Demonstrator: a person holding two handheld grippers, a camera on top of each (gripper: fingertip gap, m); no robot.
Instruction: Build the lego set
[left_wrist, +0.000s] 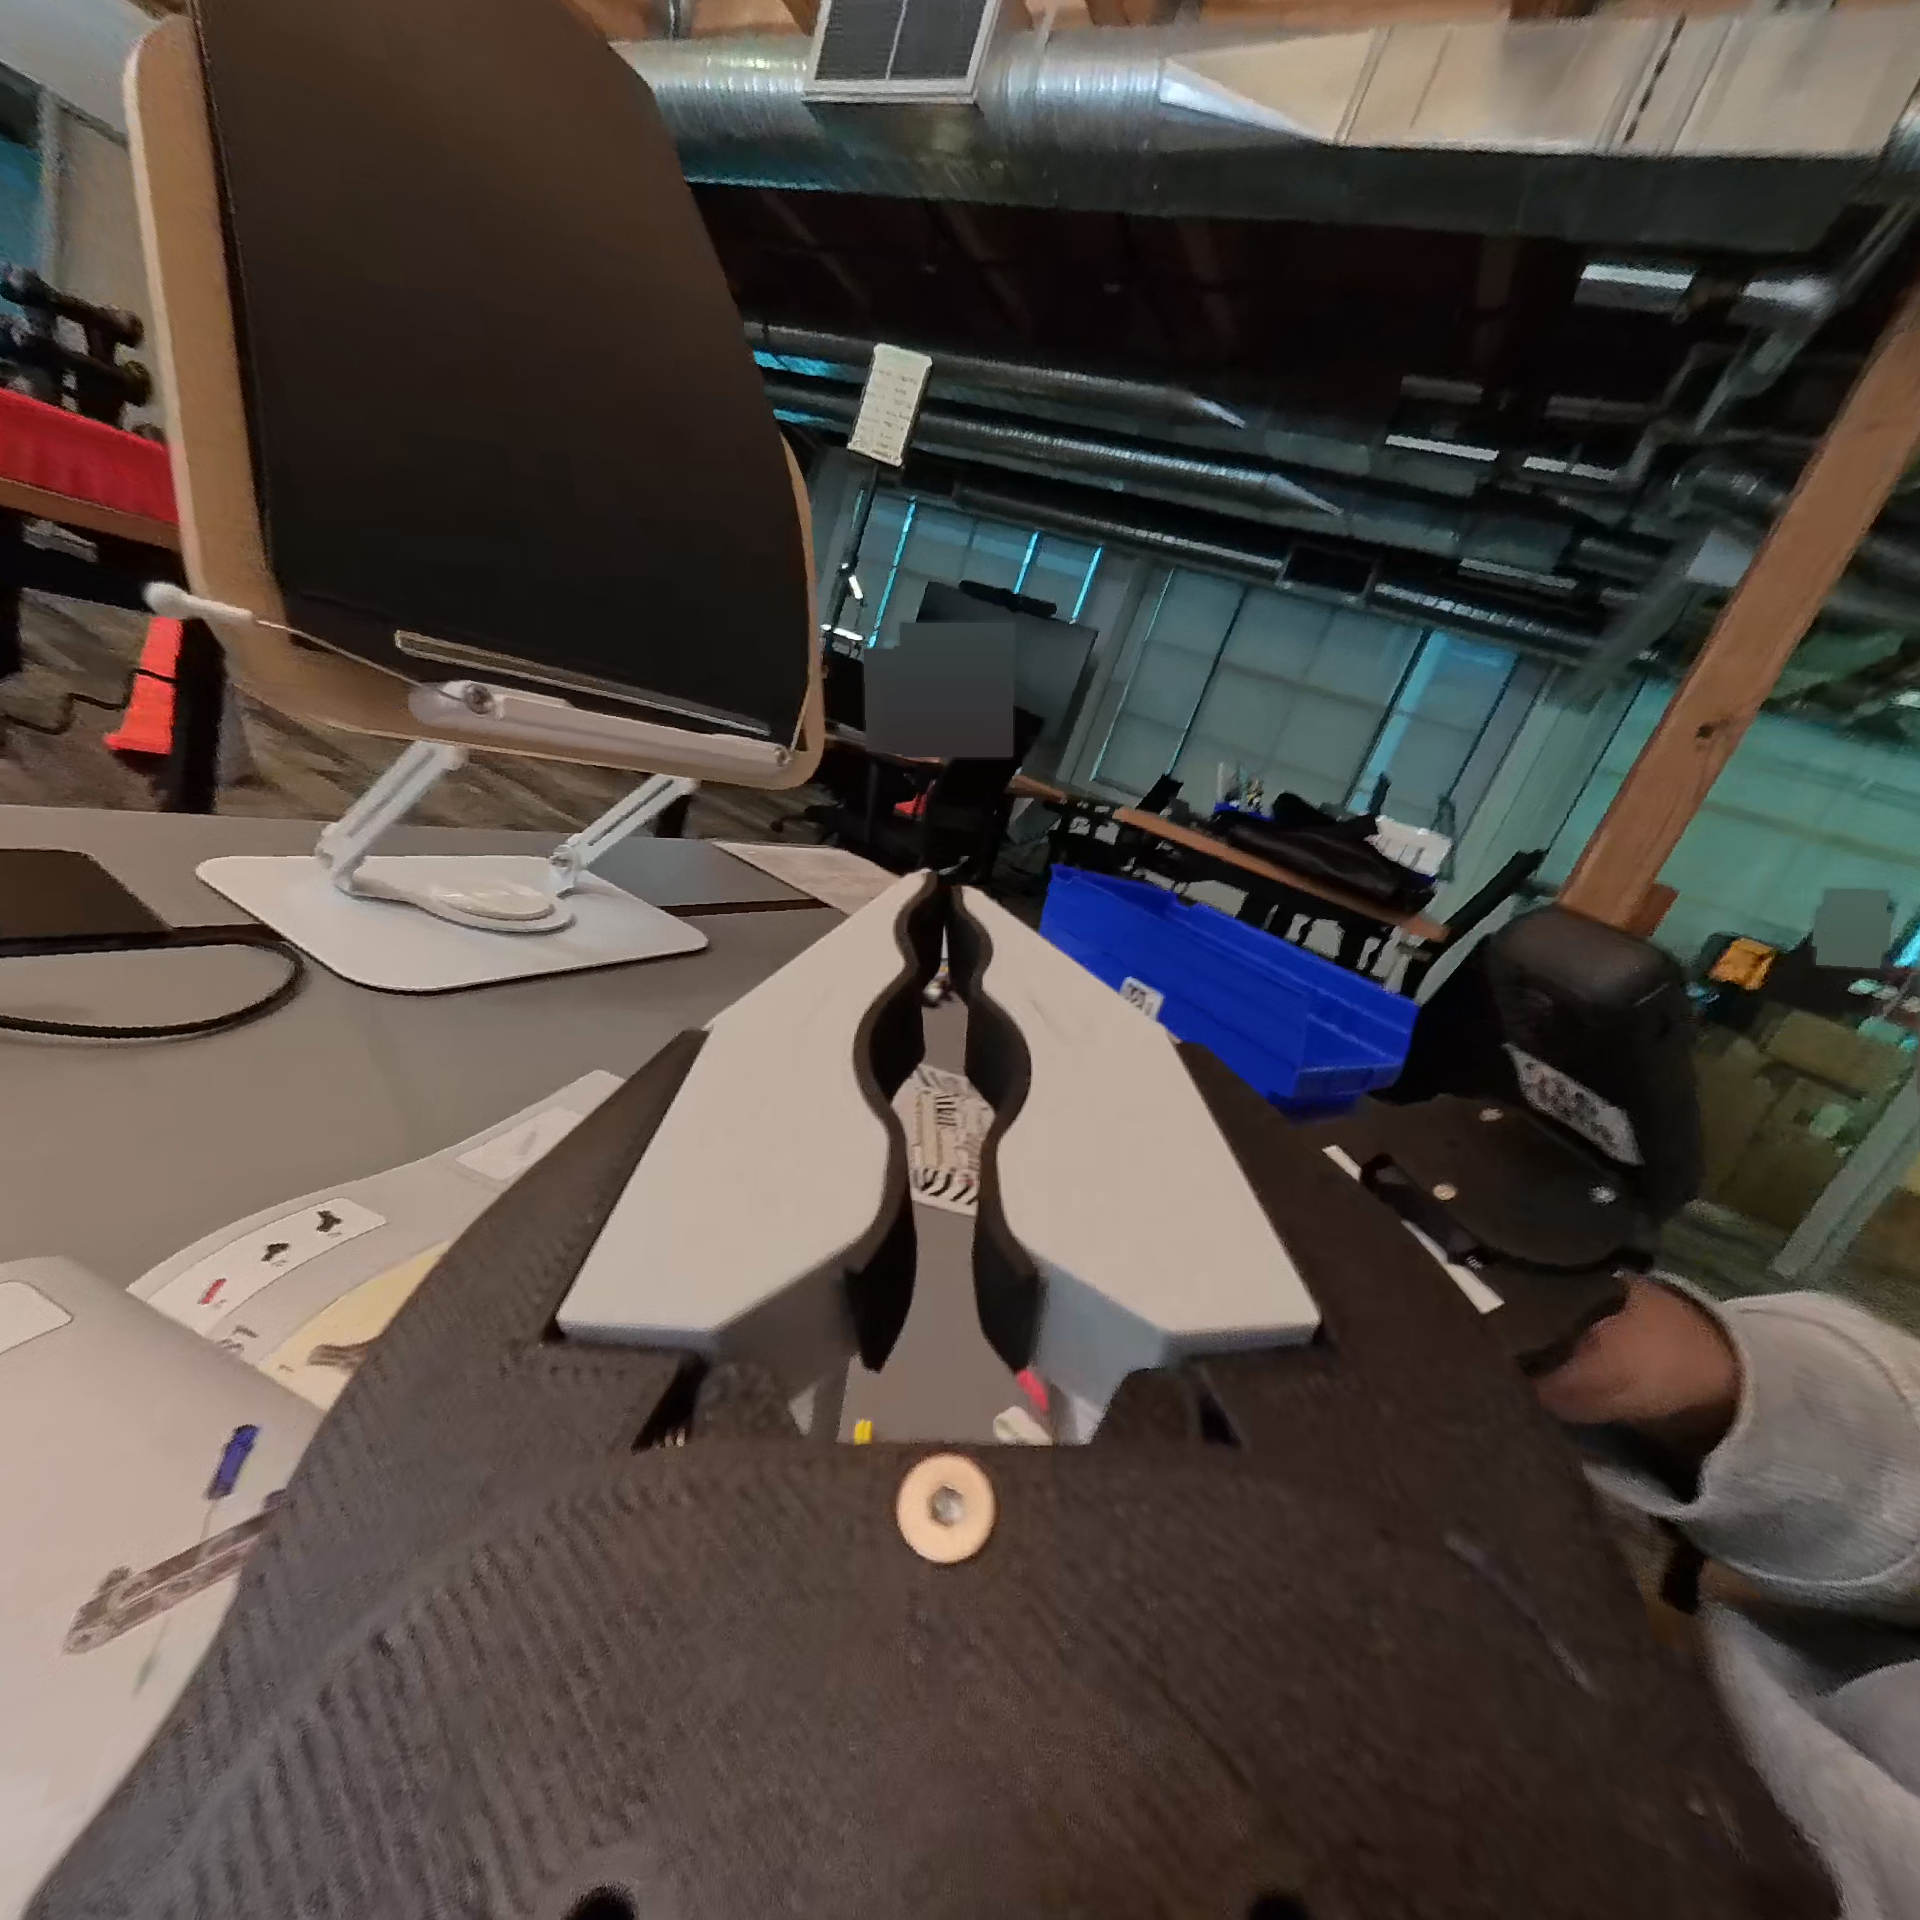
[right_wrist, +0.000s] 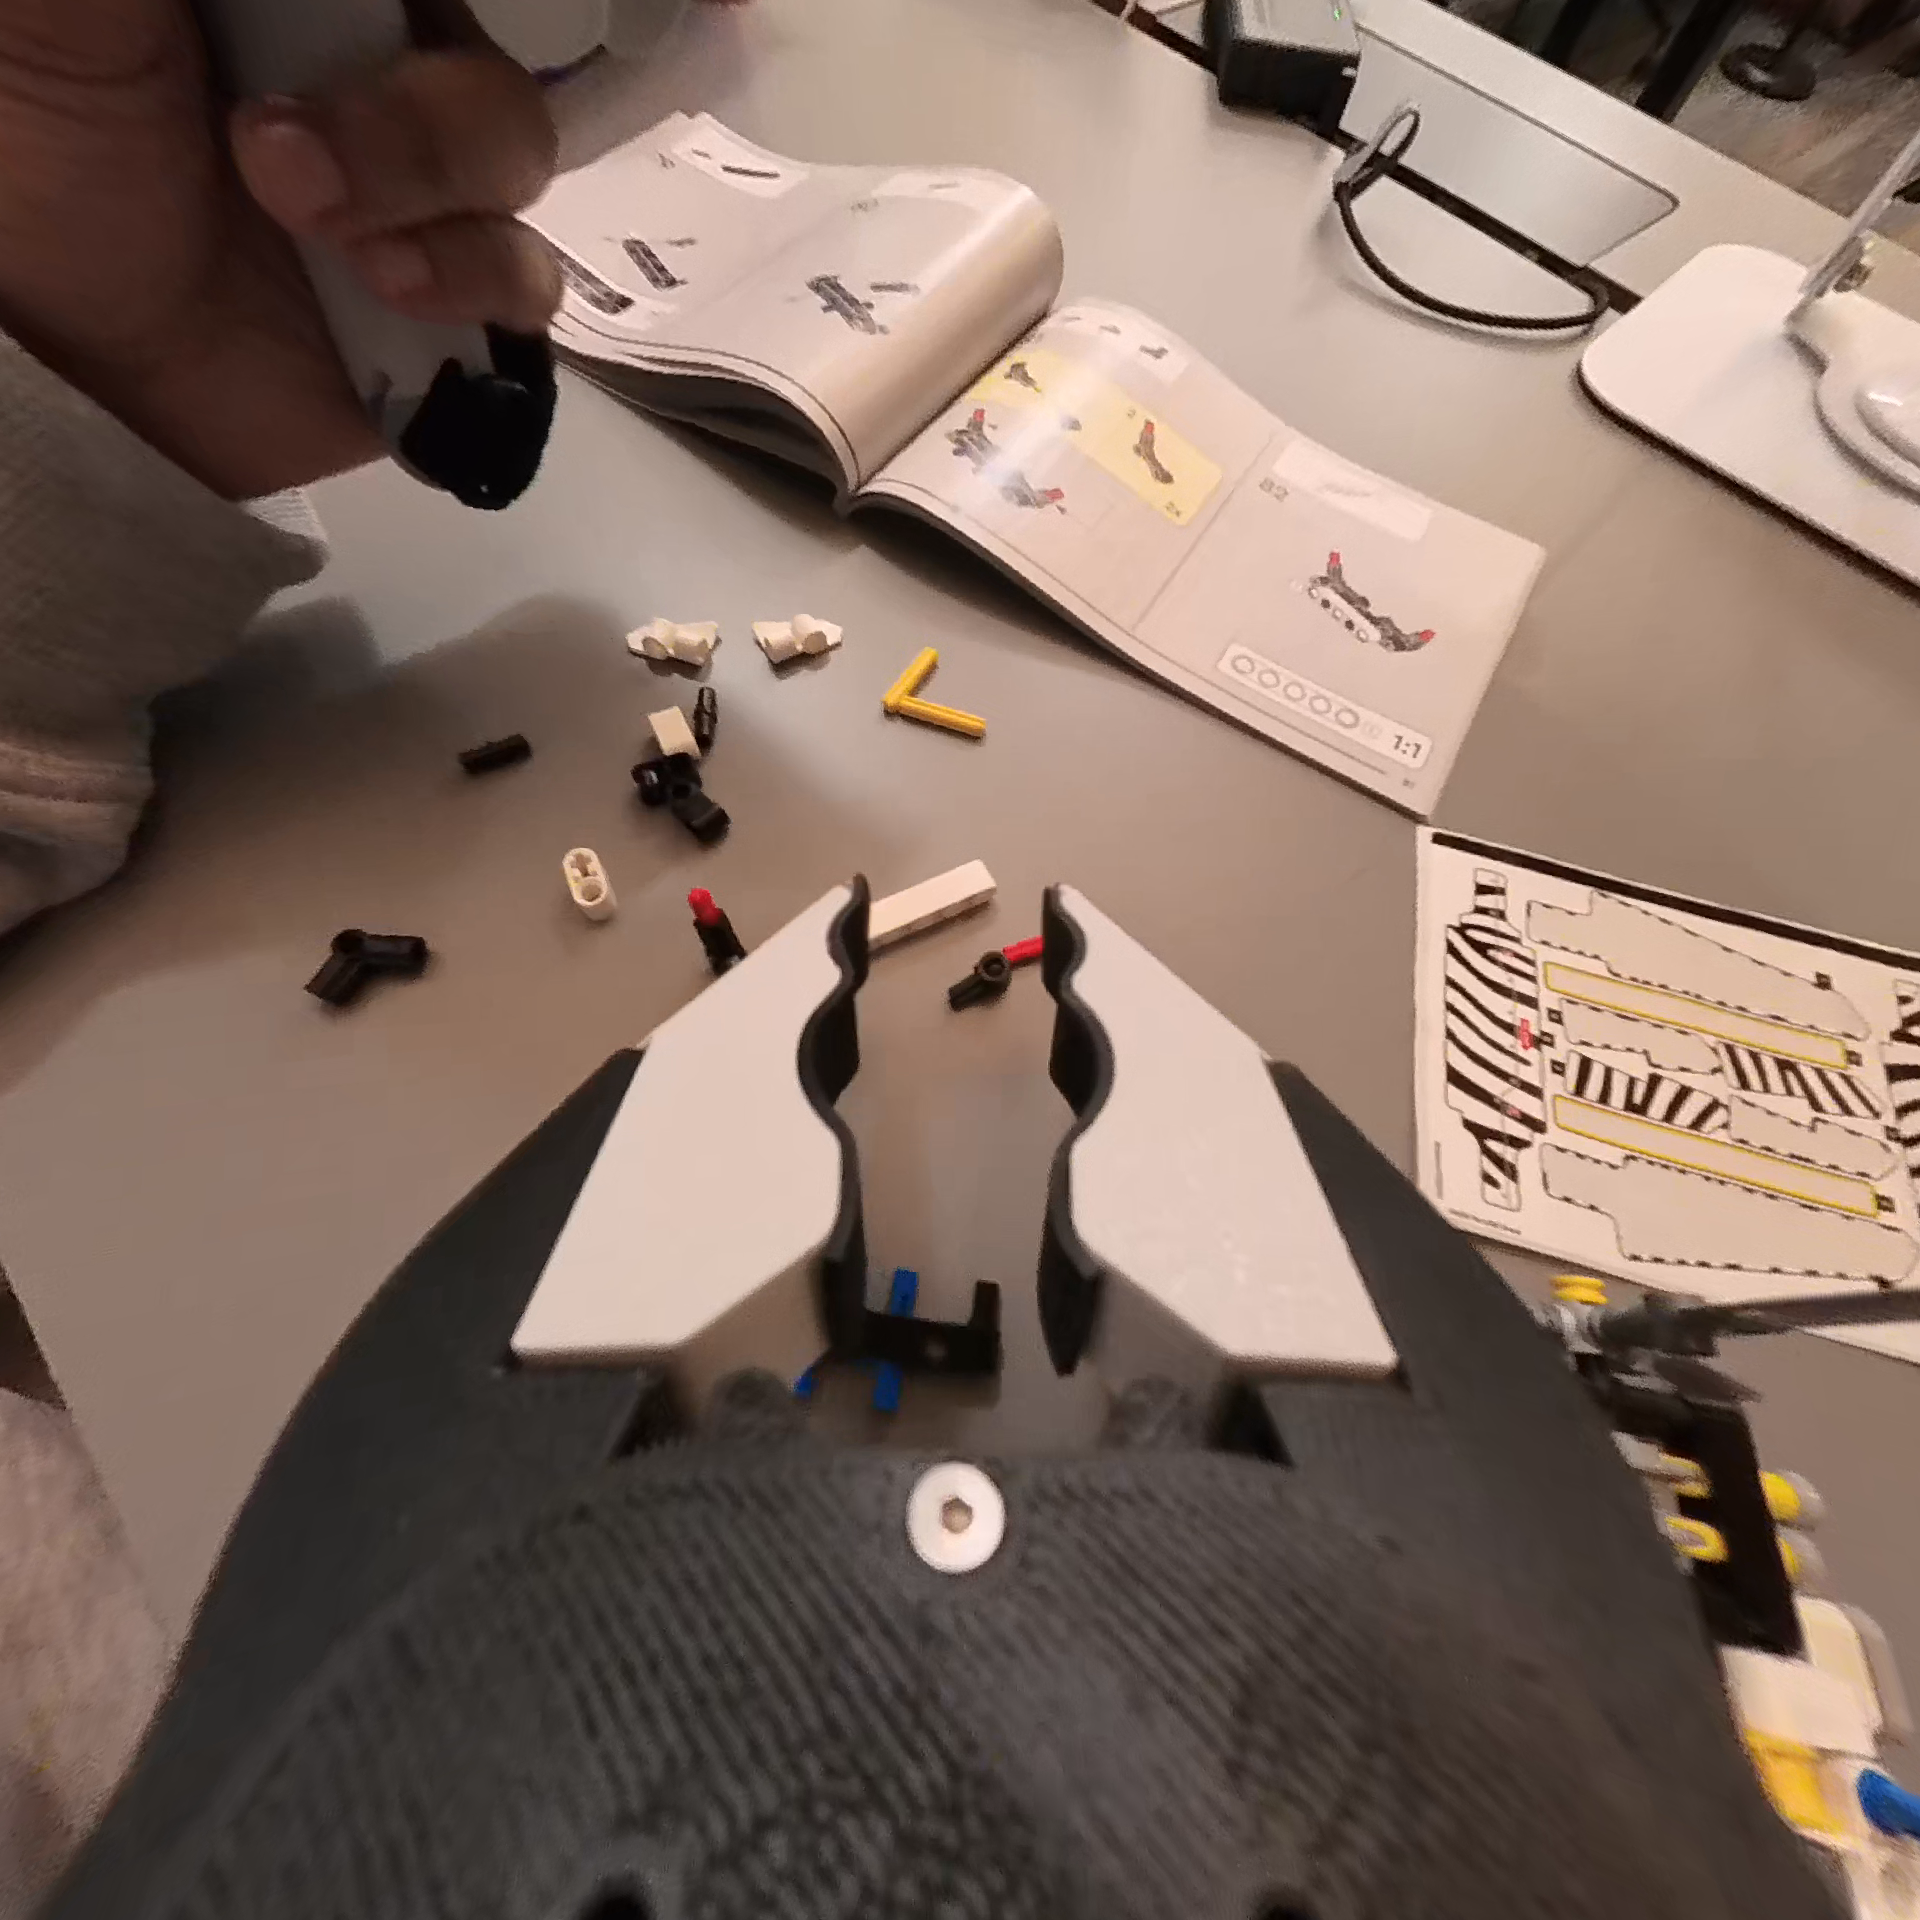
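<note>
Loose pieces (right_wrist: 675, 774) lie strewn on the worktop (right_wrist: 1195, 852) beside the open manual (right_wrist: 1039, 457), so most building remains; right gripper (right_wrist: 951, 914) fingers spread, left gripper (left_wrist: 948, 896) fingers nearly together, apparently empty.

Across the top of the left wrist view we see silver ventilation ducts (left_wrist: 1039, 94) running under a dark ceiling, with a vent grille (left_wrist: 899, 42) at the upper centre and a slanted wooden post (left_wrist: 1756, 623) at the right edge. Below them, at centre right, we find a row of large teal-lit windows (left_wrist: 1299, 675), dark office chairs and long tables (left_wrist: 1247, 842) in front of them, and a red surface (left_wrist: 73, 457) at the far left. In the lower left we have the grey desk (left_wrist: 208, 1101), and behind it a patch of mottled floor (left_wrist: 114, 748).
</note>
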